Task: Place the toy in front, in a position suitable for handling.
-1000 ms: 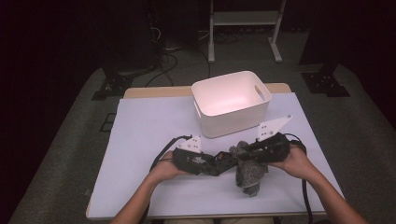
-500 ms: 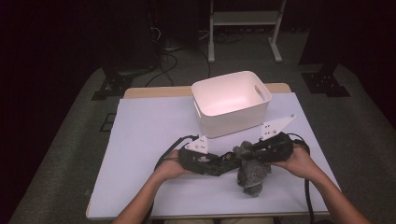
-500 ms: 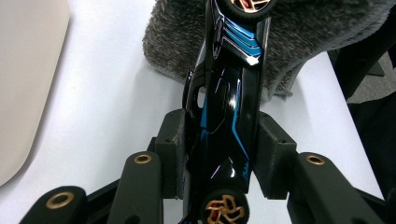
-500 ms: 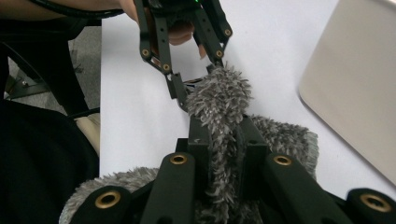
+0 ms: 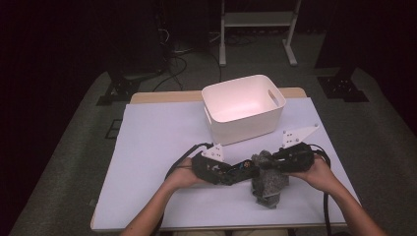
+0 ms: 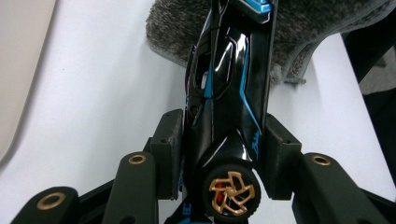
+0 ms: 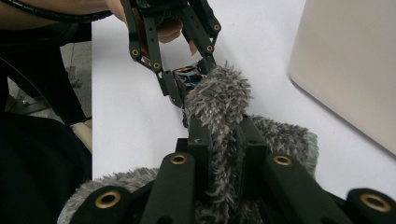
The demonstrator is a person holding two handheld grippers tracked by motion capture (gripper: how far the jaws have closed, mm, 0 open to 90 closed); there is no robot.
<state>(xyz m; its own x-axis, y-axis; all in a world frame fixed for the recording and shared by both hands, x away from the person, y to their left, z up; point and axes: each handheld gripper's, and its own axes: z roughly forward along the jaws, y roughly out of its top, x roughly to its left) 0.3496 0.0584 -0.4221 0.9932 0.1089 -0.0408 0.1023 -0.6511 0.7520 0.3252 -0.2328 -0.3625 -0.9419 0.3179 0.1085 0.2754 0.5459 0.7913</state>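
A glossy black and blue toy car (image 6: 224, 93) with a gold-spoked wheel sits between the pads (image 6: 168, 144) of my left gripper (image 6: 222, 140), which is shut on it. The car's nose touches a grey fuzzy cloth (image 6: 303, 28). My right gripper (image 7: 224, 135) is shut on a raised fold of that cloth (image 7: 217, 102), and the rest lies on the table. In the high view the left gripper (image 5: 243, 169) and right gripper (image 5: 268, 166) meet tip to tip over the cloth (image 5: 268, 187) at the front of the table. The toy car (image 7: 187, 74) peeks out behind the fold.
An empty white bin (image 5: 243, 108) with handle cut-outs stands just behind the grippers at the table's middle back. A white sheet (image 5: 157, 147) covers the table. Cables trail from both grippers toward the front edge. Dark stands and wires lie on the floor beyond.
The left gripper has carried the car a little to the right, up against the cloth. The right gripper and its cloth fold have shifted slightly toward the person.
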